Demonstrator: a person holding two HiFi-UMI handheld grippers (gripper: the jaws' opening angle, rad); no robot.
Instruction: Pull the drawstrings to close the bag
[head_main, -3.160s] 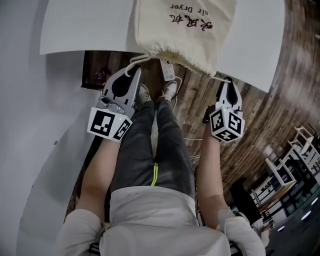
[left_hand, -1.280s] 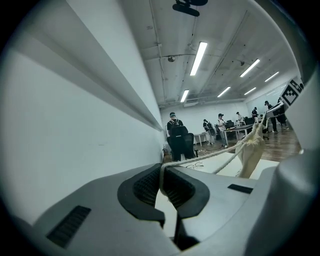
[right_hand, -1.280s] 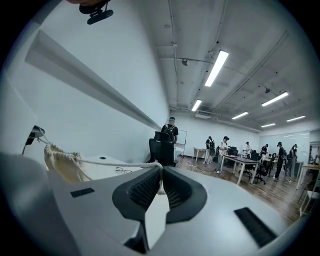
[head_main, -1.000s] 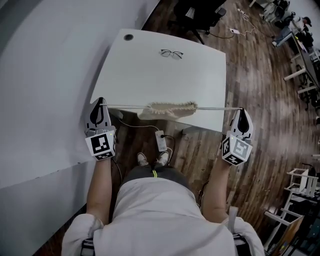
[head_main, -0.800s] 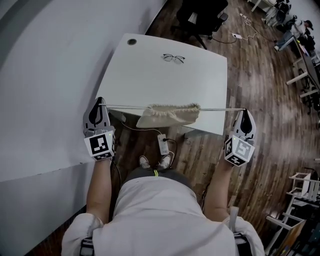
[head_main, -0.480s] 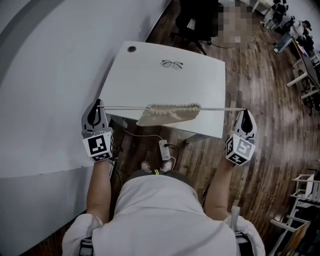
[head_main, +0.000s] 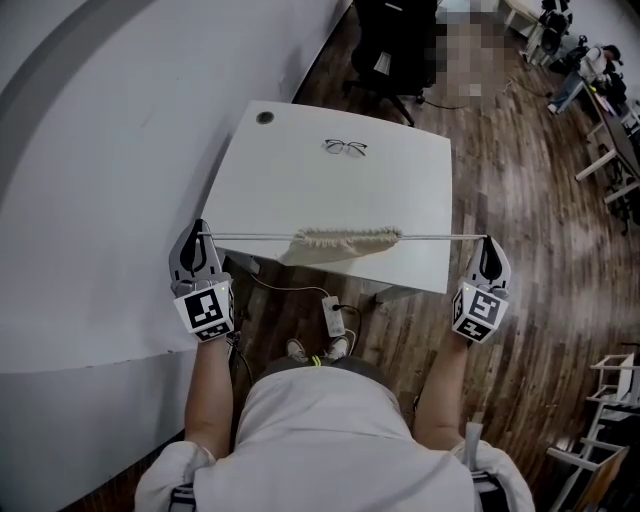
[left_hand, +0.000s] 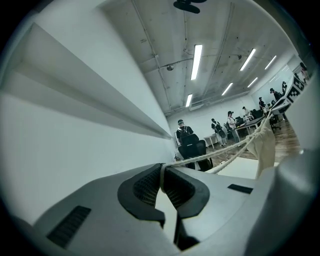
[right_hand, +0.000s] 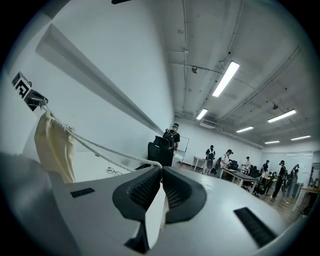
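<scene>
**Inspector:** State of the jaws?

**Assistant:** Left gripper (head_main: 203, 238): jaws together, clamped on the left drawstring (head_main: 250, 236). Right gripper (head_main: 487, 241): jaws together, clamped on the right drawstring (head_main: 440, 237).

**Inspector:** Bag?

**Assistant:** The bag (head_main: 345, 243) hangs from the drawstrings above the near edge of the surface (head_main: 330, 185), its mouth gathered.

**Inspector:** Governing relation?

**Assistant:** Both drawstrings form one taut line parallel to that near edge. From each gripper the bag lies straight inward along this line, about midway, so neither hand is nearer. In my judgement little closing remains, and any further pull should go straight outward, evenly on both sides.
</scene>
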